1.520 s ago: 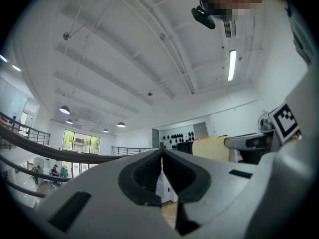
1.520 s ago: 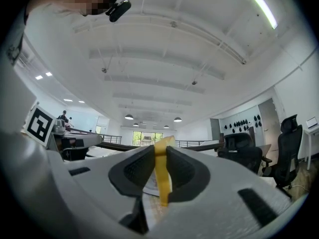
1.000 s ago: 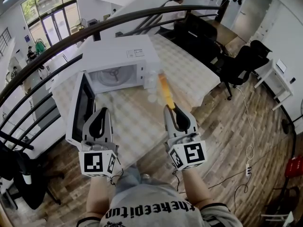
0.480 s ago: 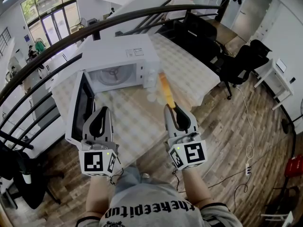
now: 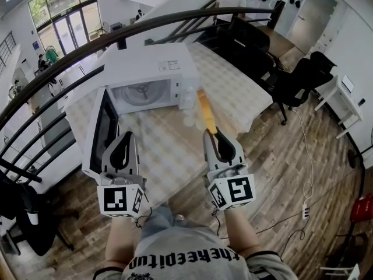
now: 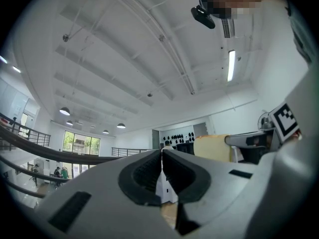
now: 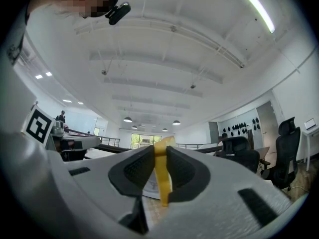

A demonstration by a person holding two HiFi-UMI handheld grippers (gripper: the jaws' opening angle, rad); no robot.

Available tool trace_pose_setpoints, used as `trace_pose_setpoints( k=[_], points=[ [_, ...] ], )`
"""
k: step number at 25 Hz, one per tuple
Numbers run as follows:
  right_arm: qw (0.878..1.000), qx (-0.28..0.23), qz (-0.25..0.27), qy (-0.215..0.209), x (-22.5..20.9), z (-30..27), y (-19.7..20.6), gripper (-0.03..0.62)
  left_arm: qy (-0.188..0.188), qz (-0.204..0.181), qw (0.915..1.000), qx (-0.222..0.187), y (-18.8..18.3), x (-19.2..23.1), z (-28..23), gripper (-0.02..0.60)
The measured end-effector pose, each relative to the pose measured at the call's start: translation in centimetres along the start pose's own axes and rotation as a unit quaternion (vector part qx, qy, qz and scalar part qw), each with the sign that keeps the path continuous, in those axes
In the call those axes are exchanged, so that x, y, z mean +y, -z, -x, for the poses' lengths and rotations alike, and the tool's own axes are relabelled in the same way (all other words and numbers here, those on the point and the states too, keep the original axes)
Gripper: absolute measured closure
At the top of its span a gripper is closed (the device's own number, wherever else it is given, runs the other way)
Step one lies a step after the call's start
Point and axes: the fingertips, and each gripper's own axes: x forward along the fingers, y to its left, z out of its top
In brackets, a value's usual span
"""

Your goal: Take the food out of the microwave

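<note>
a: what did you have?
b: my left gripper (image 5: 125, 137) was clenched on nothing; my right gripper (image 5: 211, 134) pinched the yellow food (image 5: 204, 111) by its near end, above the table (image 5: 236, 95), outside the microwave (image 5: 154, 69).
a: worry?
b: such a small bite. it could've sagged and dropped.

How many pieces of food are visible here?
1. The yellow food slice is clamped in the right gripper, outside the open microwave. Its turntable looks bare; corners may hide more.
</note>
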Motion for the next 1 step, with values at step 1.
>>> trace_pose_setpoints(
  k=[1],
  points=[
    [1.0,0.0,0.0,0.0,0.04,0.02,-0.01,0.516,-0.001,0.0,1.0,0.0,-0.01,0.03,0.06,0.571]
  ],
)
